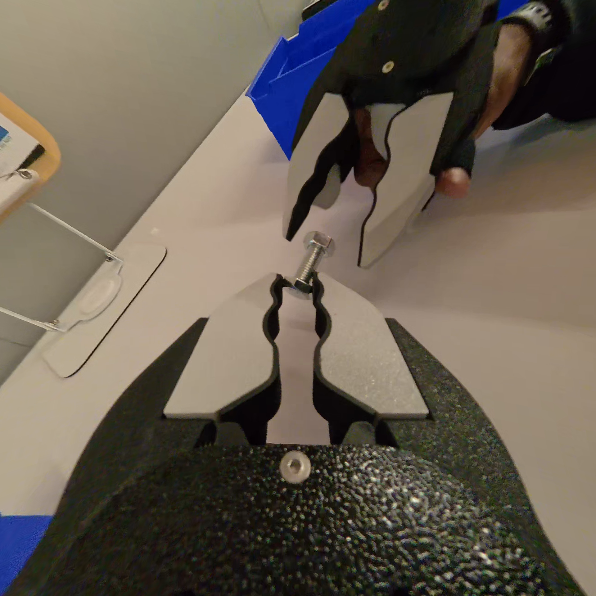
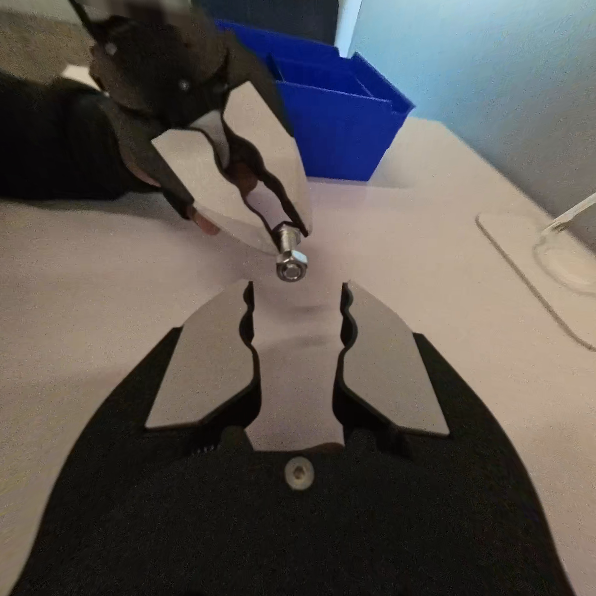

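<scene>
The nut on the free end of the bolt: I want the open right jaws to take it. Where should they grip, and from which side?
Probably across two opposite flats of the hex nut, coming straight along the bolt axis from its free end. The left gripper already clamps the head end, and the right gripper is open, facing the nut end-on.

Silver bolt [image 1: 309,264] (nut [image 2: 291,263] threaded on, seemingly) clamped by left gripper [image 1: 298,283].

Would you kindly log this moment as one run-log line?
left gripper: shut on bolt | right gripper: open, empty, facing nut | blue bin behind
</scene>
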A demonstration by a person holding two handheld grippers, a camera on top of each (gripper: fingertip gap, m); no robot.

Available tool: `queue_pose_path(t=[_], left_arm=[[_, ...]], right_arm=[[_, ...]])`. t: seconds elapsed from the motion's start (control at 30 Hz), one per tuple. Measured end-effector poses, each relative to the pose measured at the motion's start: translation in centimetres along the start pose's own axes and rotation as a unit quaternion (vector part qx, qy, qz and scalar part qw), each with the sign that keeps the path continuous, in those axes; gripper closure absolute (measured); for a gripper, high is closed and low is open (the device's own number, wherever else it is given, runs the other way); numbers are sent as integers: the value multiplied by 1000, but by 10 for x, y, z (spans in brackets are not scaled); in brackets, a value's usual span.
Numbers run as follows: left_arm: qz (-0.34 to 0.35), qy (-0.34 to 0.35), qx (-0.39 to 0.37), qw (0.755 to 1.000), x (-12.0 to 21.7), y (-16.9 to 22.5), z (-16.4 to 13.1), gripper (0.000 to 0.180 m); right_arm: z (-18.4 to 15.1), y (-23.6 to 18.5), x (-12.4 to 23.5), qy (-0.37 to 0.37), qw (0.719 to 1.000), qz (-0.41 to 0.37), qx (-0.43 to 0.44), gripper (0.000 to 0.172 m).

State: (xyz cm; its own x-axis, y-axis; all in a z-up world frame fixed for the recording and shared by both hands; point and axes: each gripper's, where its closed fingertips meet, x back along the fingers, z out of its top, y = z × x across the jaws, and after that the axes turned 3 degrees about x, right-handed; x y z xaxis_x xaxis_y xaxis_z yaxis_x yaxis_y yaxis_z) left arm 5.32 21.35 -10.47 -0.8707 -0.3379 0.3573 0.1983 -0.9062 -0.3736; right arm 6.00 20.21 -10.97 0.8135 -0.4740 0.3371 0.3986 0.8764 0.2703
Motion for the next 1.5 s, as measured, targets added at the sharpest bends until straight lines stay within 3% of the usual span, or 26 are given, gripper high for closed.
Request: queue_pose_path(t=[0.07, 0.1, 0.17, 0.27, 0.37, 0.43, 0.5, 0.6, 0.67, 0.77, 0.83, 0.93, 0.97, 1.03, 1.1, 1.13, 1.2, 1.3, 1.4, 1.5], left_arm=[[-19, -3, 8, 1000, -1, 5, -1, 164], [-26, -6, 8, 1000, -3, 8, -1, 164], [-22, -13, -6, 1000, -5, 11, -2, 164], [14, -18, -72, 997, -4, 8, -3, 164], [42, -3, -125, 991, -2, 8, 4, 164], [41, 0, -113, 993, -2, 8, 7, 164], [31, -3, -87, 996, -3, 7, 4, 164], [11, 1, -27, 1000, -2, 3, 2, 164], [-7, 3, 11, 1000, -1, 2, 1, 164], [-26, -6, 37, 999, -3, 4, -3, 164], [-33, -12, 36, 999, -5, 8, -5, 164], [9, -22, -38, 999, -6, 6, -7, 164], [29, -21, -74, 997, -5, 5, -5, 164], [54, -12, -129, 990, -2, 5, 1, 164], [51, 4, -122, 991, -1, 6, 7, 164], [41, 9, -100, 994, -1, 6, 8, 164], [23, 11, -57, 998, -1, 3, 6, 164], [0, 13, -2, 1000, 0, 1, 3, 164], [-23, 18, 36, 999, 0, 3, 4, 164], [-43, 14, 51, 998, -2, 9, 3, 164]], right_arm=[[2, -2, 0, -4, 998, -23, 63, 130], [3, -6, 0, -4, 997, -20, 77, 143], [1, -10, -2, -16, 998, -11, 58, 153], [1, -12, -3, -10, 989, 51, -138, 153], [9, -15, 3, 49, 916, 169, -361, 153], [13, -13, 5, 77, 896, 202, -389, 152], [13, -11, 5, 80, 920, 181, -339, 134], [5, -3, 4, 48, 981, 80, -168, 123], [1, -2, 3, 26, 998, 31, -53, 123], [1, -7, 1, 10, 998, -7, 58, 130], [3, -8, -2, 8, 998, -19, 59, 152], [0, -8, -4, -2, 996, 27, -90, 153], [2, -8, -3, 12, 982, 59, -176, 153], [7, -12, 0, 45, 929, 144, -337, 153], [13, -12, 5, 81, 895, 201, -391, 153], [15, -11, 6, 91, 899, 203, -379, 153], [17, -8, 7, 97, 934, 167, -302, 145], [10, 2, 8, 65, 990, 54, -111, 134], [4, 0, 7, 27, 998, -10, 56, 130], [5, -8, 4, 15, 993, -25, 116, 142]])
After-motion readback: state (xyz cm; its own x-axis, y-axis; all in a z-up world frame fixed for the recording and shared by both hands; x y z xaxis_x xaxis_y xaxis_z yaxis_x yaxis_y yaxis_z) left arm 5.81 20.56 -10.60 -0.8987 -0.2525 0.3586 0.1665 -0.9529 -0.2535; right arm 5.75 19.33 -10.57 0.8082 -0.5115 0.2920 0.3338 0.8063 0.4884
